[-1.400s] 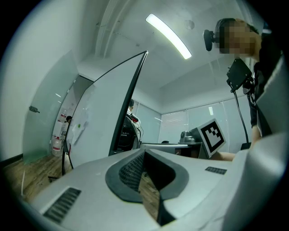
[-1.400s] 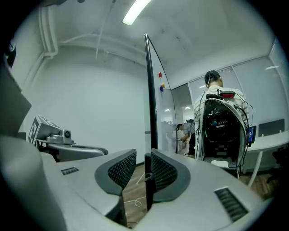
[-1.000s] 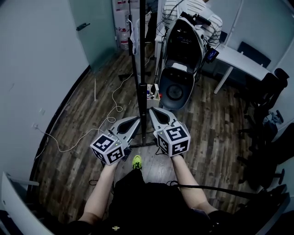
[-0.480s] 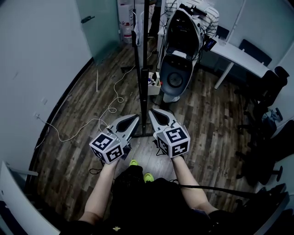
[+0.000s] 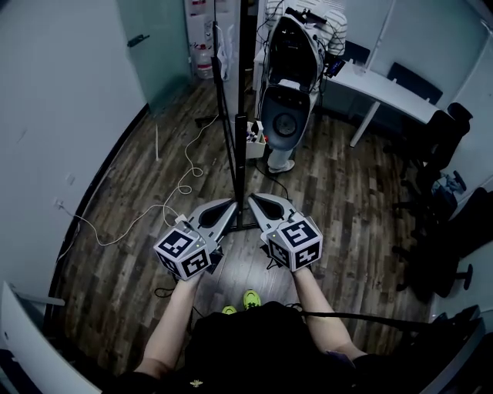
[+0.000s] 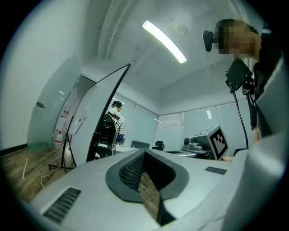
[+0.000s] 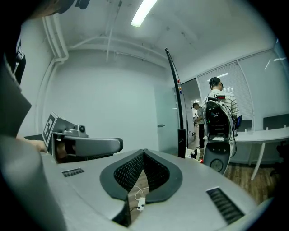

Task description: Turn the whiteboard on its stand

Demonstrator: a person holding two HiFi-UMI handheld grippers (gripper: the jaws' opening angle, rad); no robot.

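Observation:
The whiteboard (image 5: 239,92) shows edge-on in the head view, as a thin dark upright line above its stand's foot (image 5: 240,225) on the wood floor. In the left gripper view the whiteboard (image 6: 92,119) is a broad white panel with a dark rim, some way ahead on the left. In the right gripper view I see only the whiteboard's thin curved edge (image 7: 174,90). My left gripper (image 5: 229,206) and right gripper (image 5: 254,200) are side by side just short of the stand. Both are shut and hold nothing. Neither touches the board.
A tall black-and-white pod-shaped machine (image 5: 286,85) stands just behind the board, with a person in a striped shirt (image 5: 327,19) beyond it. A white desk (image 5: 385,88) and office chairs (image 5: 439,146) are at the right. A white cable (image 5: 154,215) trails across the floor at the left.
The head view has tilted, so the pod machine sits higher in the picture. Both grippers stay shut and side by side. The person's green shoes have shifted. The board has not turned.

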